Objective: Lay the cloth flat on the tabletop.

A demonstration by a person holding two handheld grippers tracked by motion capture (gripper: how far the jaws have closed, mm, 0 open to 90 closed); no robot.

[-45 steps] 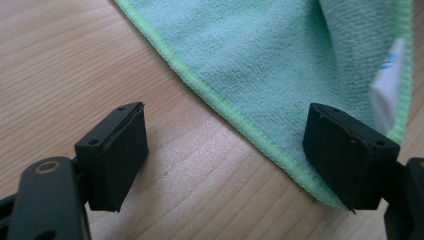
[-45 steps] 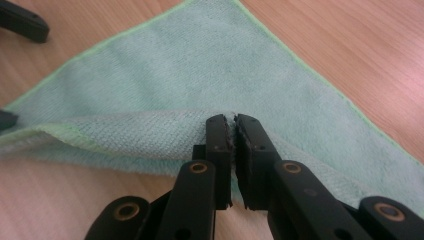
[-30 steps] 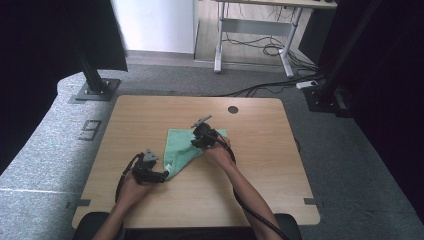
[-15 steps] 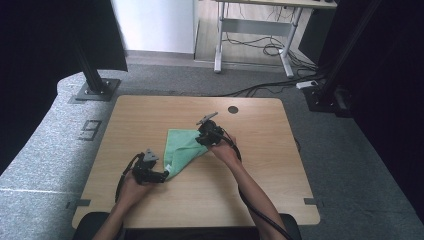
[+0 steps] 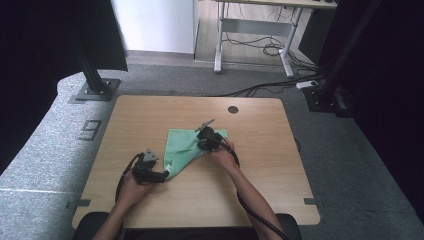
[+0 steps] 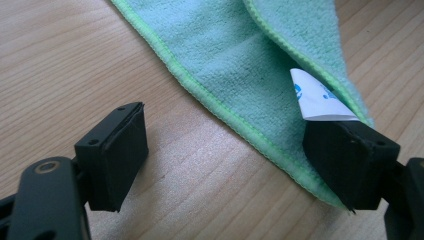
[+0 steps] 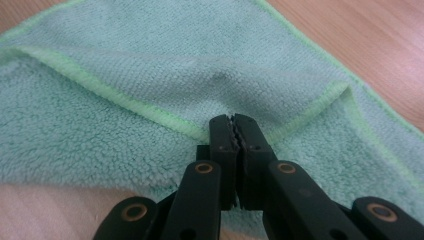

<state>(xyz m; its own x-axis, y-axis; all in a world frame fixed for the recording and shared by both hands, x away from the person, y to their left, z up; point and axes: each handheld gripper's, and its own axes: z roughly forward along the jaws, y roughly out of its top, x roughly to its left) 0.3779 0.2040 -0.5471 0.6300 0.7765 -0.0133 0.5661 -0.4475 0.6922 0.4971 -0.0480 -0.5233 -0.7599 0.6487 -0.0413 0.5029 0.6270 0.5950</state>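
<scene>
Two grippers work a green microfibre cloth [image 5: 187,148] lying mid-table. Right gripper [image 7: 234,125] jaws have just been closing, now clenched on a cloth corner; left gripper [image 6: 235,165] is released, jaws wide w/ the near-left hem between them. Corner should be lifted slowly, grip kept firm.

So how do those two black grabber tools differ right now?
The left gripper has its jaws wide apart, while the right gripper has just closed its jaws tight together. The left one sits at the green cloth's near corner, by its white label; the right one pinches a folded corner in the cloth's middle. Both are black, hand-held and at the same cloth.
</scene>
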